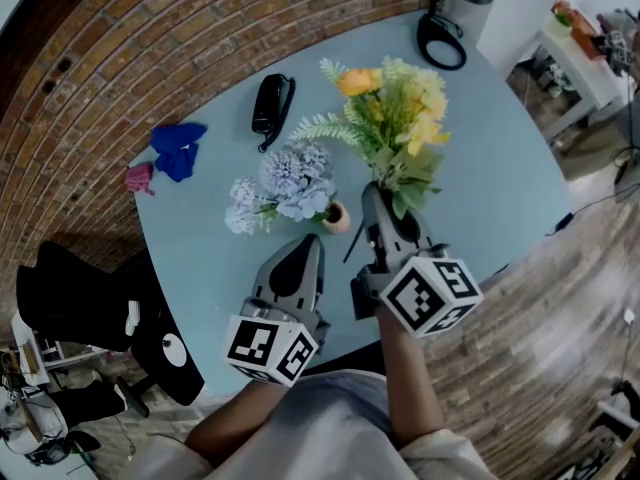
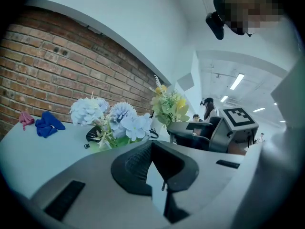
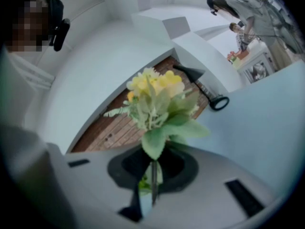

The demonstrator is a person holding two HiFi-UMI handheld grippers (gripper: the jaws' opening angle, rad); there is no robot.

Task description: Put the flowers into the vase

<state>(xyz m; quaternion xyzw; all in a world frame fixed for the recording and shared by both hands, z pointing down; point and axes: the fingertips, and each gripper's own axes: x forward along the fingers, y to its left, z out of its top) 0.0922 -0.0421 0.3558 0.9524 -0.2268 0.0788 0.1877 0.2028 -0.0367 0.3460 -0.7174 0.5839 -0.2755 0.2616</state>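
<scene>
From the head view we see our right gripper (image 1: pixel 375 196) clamping a yellow-and-green bouquet (image 1: pixel 395 118), just right of the small peach vase (image 1: pixel 337 217) and the blue flowers (image 1: pixel 290 180). In the left gripper view, our left gripper (image 2: pixel 159 175) is closed and empty. In the right gripper view, the jaws pinch the bouquet's thin stem (image 3: pixel 152 173).

The table (image 1: pixel 490 158) looks smooth and matt, the wall (image 1: pixel 150 48) rough brick, the right tool (image 1: pixel 378 203) matt plastic.

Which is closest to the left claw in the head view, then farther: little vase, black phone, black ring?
1. Little vase, just ahead of the left claw.
2. Black phone, mid-table, leftward.
3. Black ring, far edge, right.
</scene>
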